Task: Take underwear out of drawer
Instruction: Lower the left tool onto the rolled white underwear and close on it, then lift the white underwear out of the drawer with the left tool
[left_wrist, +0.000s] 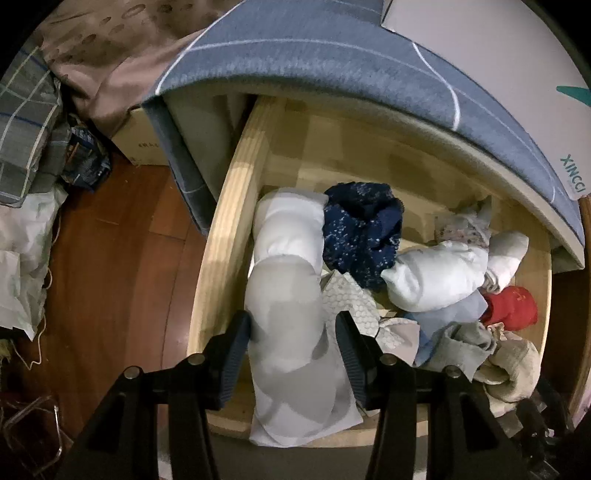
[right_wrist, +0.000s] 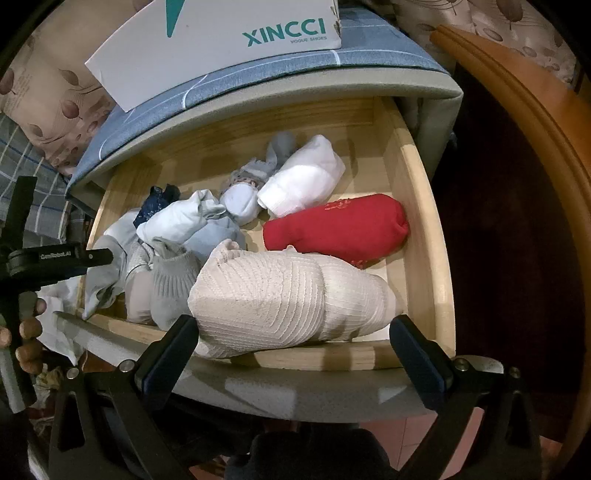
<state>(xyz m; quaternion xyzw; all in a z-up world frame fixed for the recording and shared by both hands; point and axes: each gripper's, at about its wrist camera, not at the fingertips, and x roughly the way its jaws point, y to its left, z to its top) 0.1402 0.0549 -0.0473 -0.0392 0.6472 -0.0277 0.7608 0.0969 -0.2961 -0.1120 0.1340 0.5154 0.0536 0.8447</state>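
- Left wrist view: I am holding the left gripper (left_wrist: 293, 354) over the open wooden drawer (left_wrist: 221, 236), its two dark fingers (left_wrist: 232, 354) standing on either side of a pale grey-white rolled garment (left_wrist: 291, 332) — the cloth is filling the gap between them, and the pads are lying against its sides, so I am reading the tongs as clamped on it. The roll is draping over the drawer's front edge at the left end. Just beside it, a dark blue speckled piece (left_wrist: 362, 232) is bunching up, with a white bundle (left_wrist: 436, 277) and a red item (left_wrist: 511, 306) lying farther right. A blue checked cloth (left_wrist: 332, 59) is covering the top above the drawer.

- Right wrist view: I am hovering the right gripper (right_wrist: 293, 354) at the drawer's front rim (right_wrist: 332, 360), fingers (right_wrist: 173, 350) spread wide apart and holding nothing. Between them a cream ribbed roll (right_wrist: 280, 299) is sitting at the front of the drawer, touching the left finger; whether the right finger is touching it I cannot tell. A red roll (right_wrist: 340, 229) is lying just behind it, a white roll (right_wrist: 306, 177) beyond that, and pale blue and grey pieces (right_wrist: 184, 221) are crowding the left half. A white XINCCI shoe box (right_wrist: 221, 40) is resting on the cloth-covered top.
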